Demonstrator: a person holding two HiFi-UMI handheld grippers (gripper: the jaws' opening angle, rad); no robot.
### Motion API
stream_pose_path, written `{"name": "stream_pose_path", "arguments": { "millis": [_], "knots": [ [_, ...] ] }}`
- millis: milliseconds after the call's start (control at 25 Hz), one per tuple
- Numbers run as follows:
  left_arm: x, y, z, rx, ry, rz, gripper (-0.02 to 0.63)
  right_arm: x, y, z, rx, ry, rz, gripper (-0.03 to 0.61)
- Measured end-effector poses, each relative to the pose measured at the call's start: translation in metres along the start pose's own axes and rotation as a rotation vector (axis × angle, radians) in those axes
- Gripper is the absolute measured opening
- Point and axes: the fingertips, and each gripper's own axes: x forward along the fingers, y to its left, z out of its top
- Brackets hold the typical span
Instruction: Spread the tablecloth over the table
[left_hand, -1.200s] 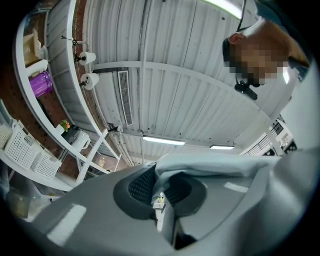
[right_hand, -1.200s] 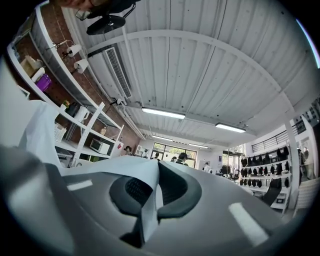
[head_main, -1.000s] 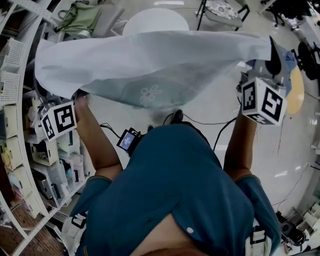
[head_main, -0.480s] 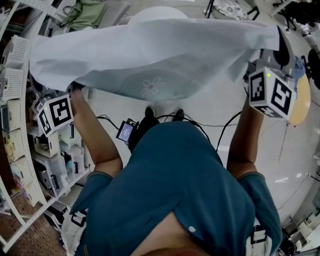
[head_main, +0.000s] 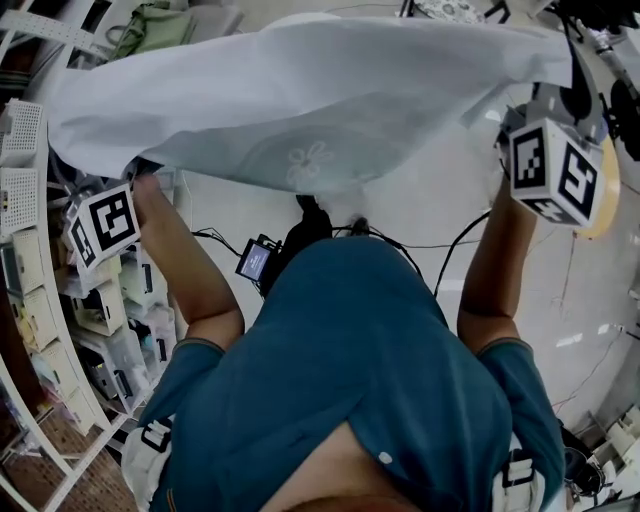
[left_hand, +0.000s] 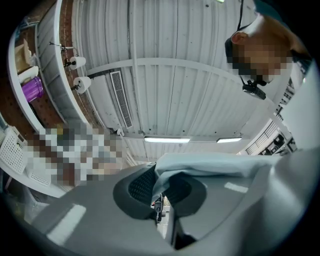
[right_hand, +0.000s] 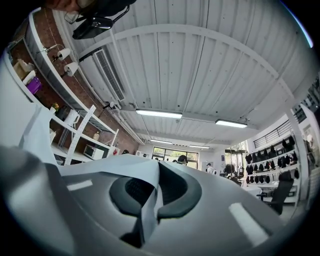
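A pale tablecloth (head_main: 300, 90) with a flower print hangs stretched in the air between my two grippers, in front of the person's chest. In the left gripper view, my left gripper (left_hand: 158, 192) is shut on a bunched edge of the cloth (left_hand: 200, 162). Its marker cube (head_main: 105, 225) shows at the head view's left. In the right gripper view, my right gripper (right_hand: 149, 197) is shut on a fold of the cloth (right_hand: 125, 165). Its cube (head_main: 555, 170) shows at the right. Both point upward toward the ceiling. The cloth hides both sets of fingertips in the head view.
White shelving with bins (head_main: 30, 150) stands close along the left. A small screen device (head_main: 255, 265) and black cables (head_main: 440, 245) lie on the floor by the person's feet. A round yellowish tabletop (head_main: 603, 200) sits at the right edge.
Both grippers have carried the cloth toward the top of the head view. It now covers the round white table that showed beyond it.
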Motion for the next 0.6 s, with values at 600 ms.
{"name": "stream_pose_path", "arguments": {
  "millis": [600],
  "knots": [
    [0.113, 0.083, -0.068, -0.076, -0.015, -0.05, 0.009, 0.093, 0.042, 0.002, -0.039, 0.02, -0.117, 0.011]
  ]
}}
